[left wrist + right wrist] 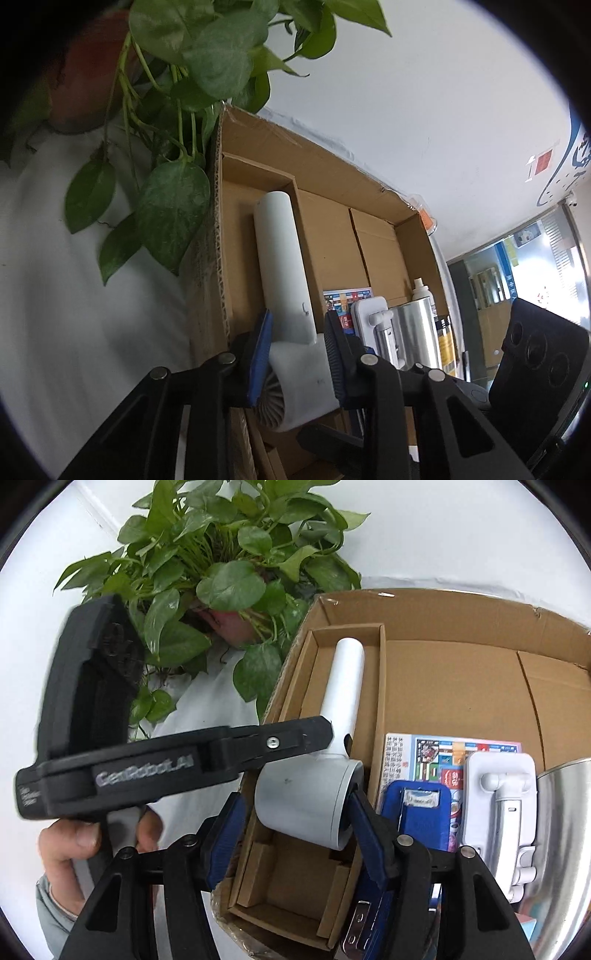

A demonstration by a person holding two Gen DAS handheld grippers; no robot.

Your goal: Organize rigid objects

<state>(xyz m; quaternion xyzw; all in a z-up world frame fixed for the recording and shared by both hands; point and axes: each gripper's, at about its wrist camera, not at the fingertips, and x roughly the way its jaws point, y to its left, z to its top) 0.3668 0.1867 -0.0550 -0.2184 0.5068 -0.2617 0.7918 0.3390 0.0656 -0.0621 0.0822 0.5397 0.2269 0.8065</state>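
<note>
A white hair dryer (314, 794) lies in the narrow left compartment of a cardboard box (443, 613); its handle (345, 675) points to the far end. My left gripper (297, 354) is shut on the dryer's barrel (301, 373), whose vented end faces the camera. My right gripper (295, 827) closes its blue pads on the same barrel from the near side. The left gripper also shows in the right wrist view (295, 740), reaching in from the left across the barrel.
A potted green plant (229, 572) stands left of the box. In the box's main part lie a blue stapler (417, 812), a white phone stand (502, 812), a colourful leaflet (436, 753) and a steel cup (565, 830). A white bottle (421, 290) stands behind the cup.
</note>
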